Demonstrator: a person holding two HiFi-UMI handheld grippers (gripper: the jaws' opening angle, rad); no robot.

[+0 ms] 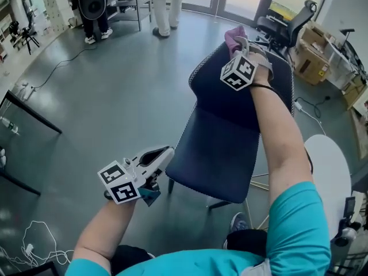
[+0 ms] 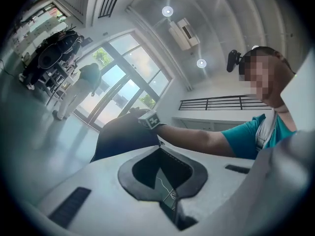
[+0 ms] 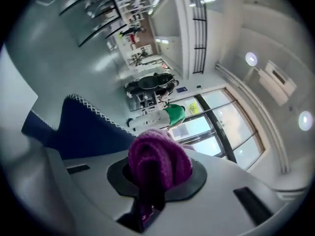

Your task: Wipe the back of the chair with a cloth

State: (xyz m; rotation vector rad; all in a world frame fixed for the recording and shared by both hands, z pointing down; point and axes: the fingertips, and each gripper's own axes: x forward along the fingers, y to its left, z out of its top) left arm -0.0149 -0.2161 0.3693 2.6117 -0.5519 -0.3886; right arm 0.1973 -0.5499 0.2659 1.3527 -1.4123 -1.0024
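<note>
Gripping, right: my right gripper clamps the purple knitted cloth.
Cloth: at the top edge of the dark blue fabric chair back.
Left: my left gripper closed, empty, held low.

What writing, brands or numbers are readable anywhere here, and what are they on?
None can be read.
Right claw's marker cube and left claw's marker cube: black-and-white square patterns, no letters.
Cardboard boxes: print, if any, too small.
Blue sign by the glass doors: too blurred.
</note>
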